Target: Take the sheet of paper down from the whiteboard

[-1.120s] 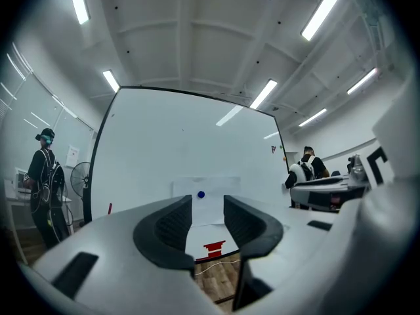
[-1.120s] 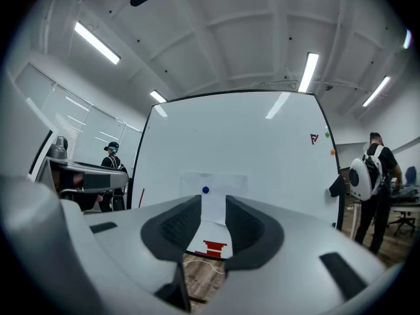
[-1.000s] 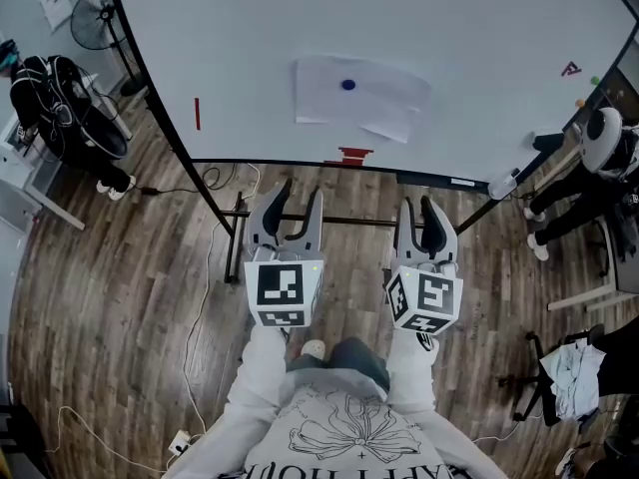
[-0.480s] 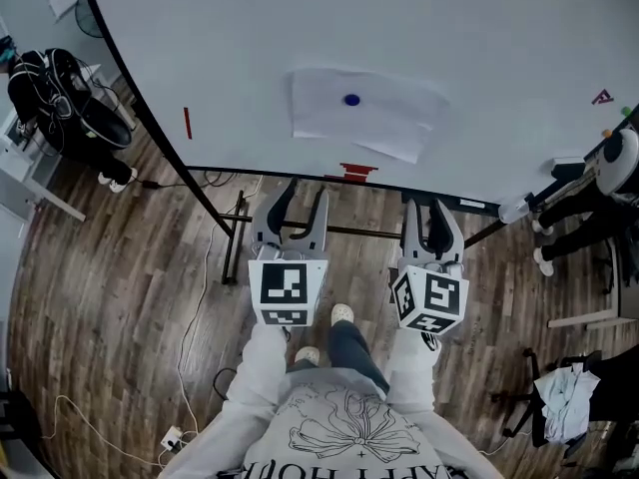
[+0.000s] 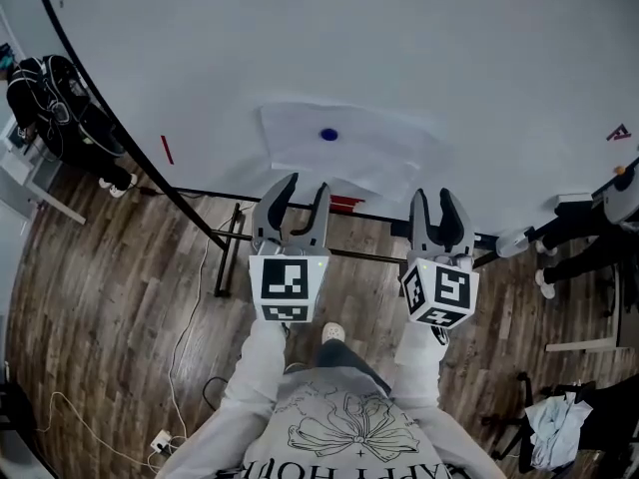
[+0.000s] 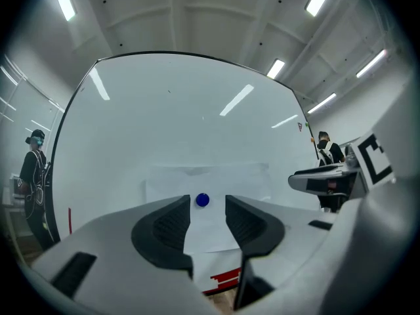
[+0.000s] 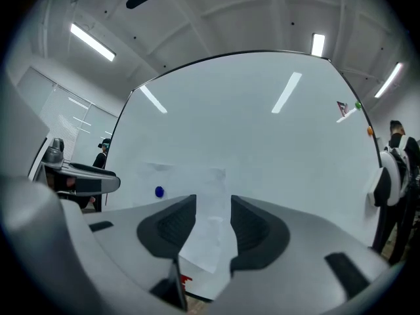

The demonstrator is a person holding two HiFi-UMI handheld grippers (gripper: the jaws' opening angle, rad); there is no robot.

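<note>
A white sheet of paper (image 5: 349, 153) hangs on the whiteboard (image 5: 419, 58), pinned by a blue round magnet (image 5: 328, 135); its lower right corner droops. My left gripper (image 5: 305, 190) points level at the board just below the magnet, jaws opening with nothing between them. In the left gripper view the magnet (image 6: 202, 200) shows in the gap of the left gripper (image 6: 207, 209), with the paper (image 6: 210, 179) behind. My right gripper (image 5: 432, 200) is beside it, jaws opening and empty. In the right gripper view the paper's right part (image 7: 209, 225) lies beyond the right gripper (image 7: 213, 209), and the magnet (image 7: 159, 191) is off to the left.
The board stands on a black frame with a crossbar (image 5: 359, 255) over a wooden floor (image 5: 100, 297). Something red (image 5: 346, 204) lies at the board's lower edge, and a red stroke (image 5: 166, 150) marks the board's left. People stand at the left (image 5: 55, 103) and right (image 5: 599, 223). Cables (image 5: 185, 337) trail on the floor.
Both grippers have moved forward toward the whiteboard, so the paper and magnet now lie just beyond the fingertips. The right jaws have widened.
</note>
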